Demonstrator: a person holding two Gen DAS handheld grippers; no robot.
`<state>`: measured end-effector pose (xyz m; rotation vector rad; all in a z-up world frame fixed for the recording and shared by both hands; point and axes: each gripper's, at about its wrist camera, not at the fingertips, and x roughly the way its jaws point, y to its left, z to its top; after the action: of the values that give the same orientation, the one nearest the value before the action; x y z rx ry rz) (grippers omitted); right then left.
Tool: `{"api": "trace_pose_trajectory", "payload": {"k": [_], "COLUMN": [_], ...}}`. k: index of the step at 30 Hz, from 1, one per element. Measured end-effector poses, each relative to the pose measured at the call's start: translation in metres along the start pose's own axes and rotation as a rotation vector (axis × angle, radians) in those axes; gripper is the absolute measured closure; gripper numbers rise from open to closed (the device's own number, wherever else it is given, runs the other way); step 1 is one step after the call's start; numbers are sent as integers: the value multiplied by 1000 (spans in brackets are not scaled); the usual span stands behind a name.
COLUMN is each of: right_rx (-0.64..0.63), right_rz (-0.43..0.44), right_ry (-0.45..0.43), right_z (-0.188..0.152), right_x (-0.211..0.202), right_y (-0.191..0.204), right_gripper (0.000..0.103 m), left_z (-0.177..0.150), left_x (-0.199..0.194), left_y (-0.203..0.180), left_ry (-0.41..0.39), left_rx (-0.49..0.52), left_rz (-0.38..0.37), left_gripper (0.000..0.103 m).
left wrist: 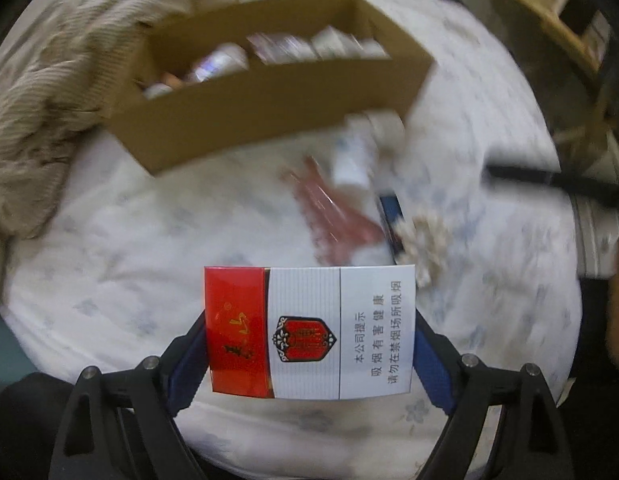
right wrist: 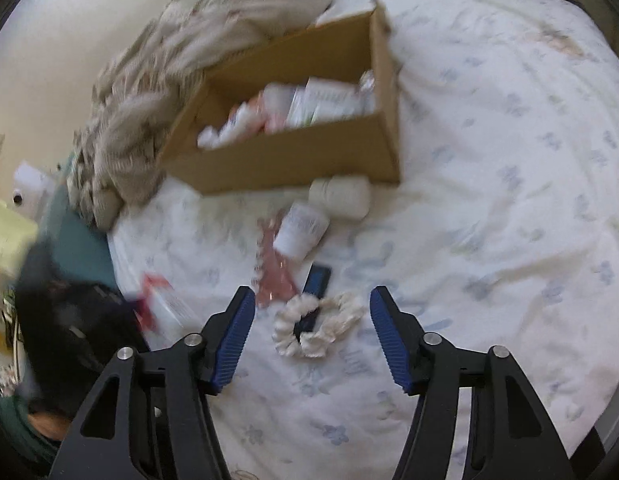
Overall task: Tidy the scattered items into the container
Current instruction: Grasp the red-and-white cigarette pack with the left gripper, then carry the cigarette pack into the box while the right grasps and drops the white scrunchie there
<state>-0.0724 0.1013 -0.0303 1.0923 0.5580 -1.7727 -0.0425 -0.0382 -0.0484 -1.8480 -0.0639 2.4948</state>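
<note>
Left gripper (left wrist: 309,332): fingers pinching a cigarette pack (left wrist: 309,332), held above the bed (left wrist: 121,240).
Right gripper (right wrist: 312,336): fingers spread, empty, above a scrunchie (right wrist: 329,330).
Box (right wrist: 293,160): on the bed, partly filled.
Loose nearby: bottle (right wrist: 301,228), white jar (right wrist: 341,196), pink packet (right wrist: 275,276).

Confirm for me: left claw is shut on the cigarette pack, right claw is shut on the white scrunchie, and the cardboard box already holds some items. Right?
Not quite. The right claw is open, its fingers either side of the white scrunchie, which lies on the bedsheet; the right wrist view shows this. The left claw is shut on the cigarette pack, and the cardboard box already holds items.
</note>
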Motion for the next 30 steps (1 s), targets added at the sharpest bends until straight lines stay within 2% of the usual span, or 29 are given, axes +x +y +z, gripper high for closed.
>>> {"api": "trace_pose_trajectory", "payload": {"k": [4,6,10,13,17,21,27,30], "right_rx": [7,22,15,-45,-70,-54,-68,-83], "right_rz": [-27,-34,-32,-51,-103,-86,-70,-64], "right_ry": [95,136,162,152,70,-47,-206,-246], "right_z": [-6,-9,-11,-14,-9,3,39,69], "right_x": [36,51,63,61,39,-5,-56,-69], "right_y": [-5,-12,-18,-10,-9,-7,10,21], "right_gripper": [38,41,85,95,98,98,98,98], "left_z": [2,-2,-4,-10,-12,1,42,72], "left_x": [-21,-11,-19,-24,-37,-51,-70,-72], "left_y": [18,4,1,-2,1,10,44,60], "left_ry": [-34,-42,-71,-101,-128,-181,-281,-312], "left_rx": [-48,-52,-27,-10,-8,-3,-88,-135], "left_rz": [-19,-34,-46,-53,-71,-77,-85,-93], "left_gripper": [14,14,14,14,14,14,14,14]}}
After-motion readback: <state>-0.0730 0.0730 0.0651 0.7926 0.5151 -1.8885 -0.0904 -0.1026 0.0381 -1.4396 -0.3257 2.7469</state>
